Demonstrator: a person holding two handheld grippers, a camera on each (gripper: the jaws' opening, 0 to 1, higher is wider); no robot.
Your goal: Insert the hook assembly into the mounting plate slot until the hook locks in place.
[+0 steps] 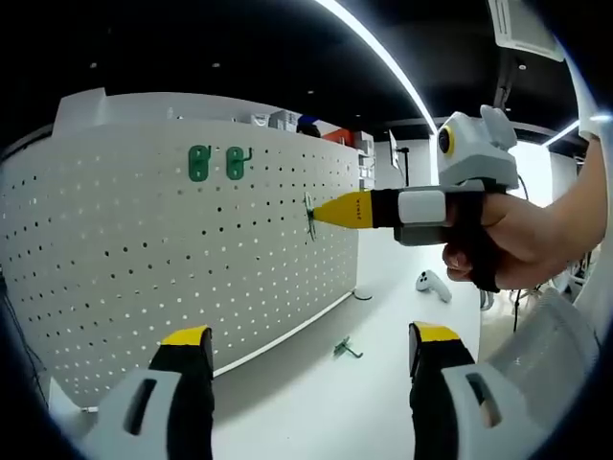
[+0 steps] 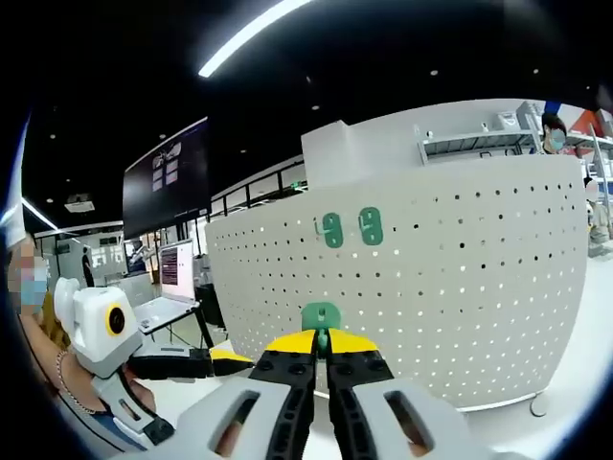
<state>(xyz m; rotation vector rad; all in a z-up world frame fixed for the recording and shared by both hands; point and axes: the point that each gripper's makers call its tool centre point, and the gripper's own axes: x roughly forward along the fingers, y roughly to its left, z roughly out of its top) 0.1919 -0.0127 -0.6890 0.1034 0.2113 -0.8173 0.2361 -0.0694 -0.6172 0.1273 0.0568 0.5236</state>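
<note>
My right gripper [image 1: 321, 211] is clamped on a green hook [image 2: 320, 316], tip right at the white pegboard [image 1: 172, 249], lined up with a hole row so the prongs can go straight in. Two green hooks [image 1: 215, 163] are already mounted higher up, well apart from my spot. My left gripper [image 1: 311, 350] hangs back with jaws apart and nothing in them, giving a wide look. A spare green hook [image 1: 347, 348] lies on the table [image 1: 383, 287].
</note>
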